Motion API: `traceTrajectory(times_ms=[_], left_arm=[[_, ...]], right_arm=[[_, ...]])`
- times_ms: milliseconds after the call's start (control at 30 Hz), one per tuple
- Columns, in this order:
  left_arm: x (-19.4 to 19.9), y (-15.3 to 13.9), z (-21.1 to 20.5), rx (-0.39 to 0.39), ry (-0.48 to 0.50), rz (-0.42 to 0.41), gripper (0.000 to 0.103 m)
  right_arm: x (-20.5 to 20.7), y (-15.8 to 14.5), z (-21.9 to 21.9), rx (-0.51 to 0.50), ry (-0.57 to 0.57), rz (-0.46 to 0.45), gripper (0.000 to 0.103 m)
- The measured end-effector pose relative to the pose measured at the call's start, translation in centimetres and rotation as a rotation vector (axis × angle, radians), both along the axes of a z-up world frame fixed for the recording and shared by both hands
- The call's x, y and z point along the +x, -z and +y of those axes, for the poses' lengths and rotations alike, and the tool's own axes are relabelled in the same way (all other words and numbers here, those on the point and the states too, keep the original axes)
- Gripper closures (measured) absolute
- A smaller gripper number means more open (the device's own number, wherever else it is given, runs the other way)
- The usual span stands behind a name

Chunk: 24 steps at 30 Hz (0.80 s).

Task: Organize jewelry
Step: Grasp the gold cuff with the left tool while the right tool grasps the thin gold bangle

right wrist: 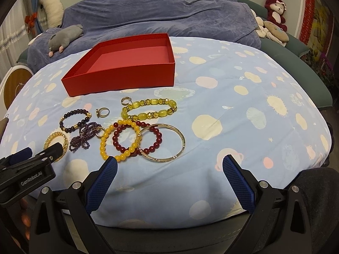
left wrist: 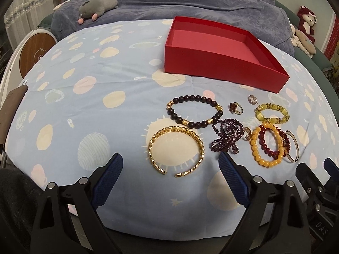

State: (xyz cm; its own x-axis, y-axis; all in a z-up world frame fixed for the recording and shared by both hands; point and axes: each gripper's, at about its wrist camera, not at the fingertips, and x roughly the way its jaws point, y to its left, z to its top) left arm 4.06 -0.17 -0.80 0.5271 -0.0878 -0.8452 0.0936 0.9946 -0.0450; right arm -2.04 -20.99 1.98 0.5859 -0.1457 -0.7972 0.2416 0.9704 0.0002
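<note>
An empty red box [left wrist: 203, 63] [right wrist: 118, 80] stands on the blue patterned cloth. In front of it lie a gold cuff [left wrist: 199, 148] [right wrist: 48, 140], a dark bead bracelet [left wrist: 191, 98] [right wrist: 70, 129], a purple bead string [left wrist: 227, 136] [right wrist: 84, 135], an orange bead bracelet [left wrist: 257, 148] [right wrist: 104, 141], a red bead bracelet [left wrist: 266, 146] [right wrist: 118, 142], a yellow-green bracelet [left wrist: 273, 105] [right wrist: 148, 102], a thin gold bangle [left wrist: 295, 146] [right wrist: 182, 141] and rings [left wrist: 235, 108] [right wrist: 103, 112]. My left gripper [left wrist: 170, 159] is open just before the gold cuff. My right gripper [right wrist: 169, 163] is open before the orange bracelet and bangle.
A blue-grey blanket [left wrist: 169, 2] and a grey plush toy [left wrist: 97, 6] lie behind the box. Stuffed toys [right wrist: 275, 10] sit at the far right. A round wooden-faced device [left wrist: 34, 53] stands off the left edge. The cloth's front edge is right below both grippers.
</note>
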Motion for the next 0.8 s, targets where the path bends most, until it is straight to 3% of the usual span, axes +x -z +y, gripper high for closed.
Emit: traceTrajectory(times_ms=[100, 267, 333, 733, 800], left_arm=[[0.7, 0.7, -0.3, 0.003, 0.012, 0.037, 0.028], [0.8, 0.9, -0.6, 0.030, 0.019, 0.029, 0.037], [0.7, 0.7, -0.6, 0.026, 0.022, 0.021, 0.047], [-0.6, 0.0, 1.0, 0.002, -0.029, -0.017, 0.047], [-0.5, 0.0, 1.2, -0.004, -0.036, -0.015, 0.047]], right_arm=[[0.1, 0.0, 0.0, 0.002, 0.001, 0.000, 0.007], [0.2, 0.2, -0.2, 0.012, 0.003, 0.011, 0.007], [0.2, 0.3, -0.3, 0.016, 0.002, 0.014, 0.007], [1.1, 0.2, -1.7, 0.045, 0.025, 0.028, 0.008], [1.7, 0.4, -1.8, 0.060, 0.019, 0.042, 0.011]])
